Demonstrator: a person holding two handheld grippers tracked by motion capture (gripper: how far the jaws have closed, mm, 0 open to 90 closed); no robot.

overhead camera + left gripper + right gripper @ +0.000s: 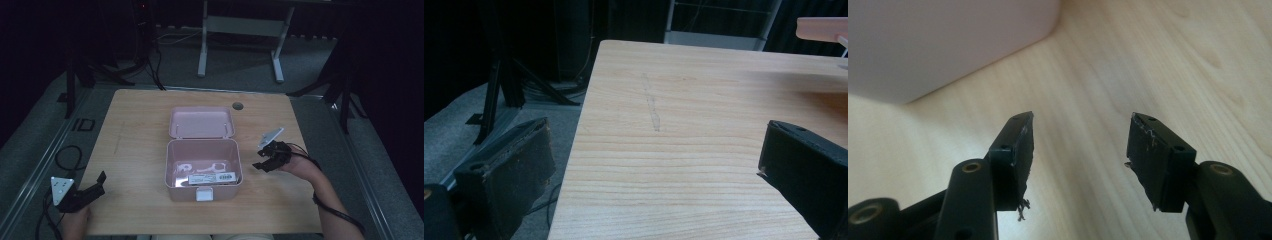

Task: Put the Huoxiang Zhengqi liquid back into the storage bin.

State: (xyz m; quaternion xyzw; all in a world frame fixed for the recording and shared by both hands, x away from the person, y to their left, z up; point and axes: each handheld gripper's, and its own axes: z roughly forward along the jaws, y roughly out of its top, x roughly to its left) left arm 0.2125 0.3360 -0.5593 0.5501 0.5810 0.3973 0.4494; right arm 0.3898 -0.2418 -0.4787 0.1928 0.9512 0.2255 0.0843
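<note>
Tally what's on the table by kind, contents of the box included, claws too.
Pink box, lid open: 1
White items inside, shapes unclear: 2, as far as I can tell
White barcode label or card inside: 1
Claws, both open and empty: 2, left claw, right claw
Total: 6

box (202, 170) mid-table (135, 130) | left tongs (95, 186) left | right tongs (264, 161) right

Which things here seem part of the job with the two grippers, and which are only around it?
Likely in the job:
- pink box, lid open
- white items and label card inside it
- left gripper, open
- right gripper, open, beside the box

Only around:
- table hole
- white frame behind the table
- floor cables
</note>
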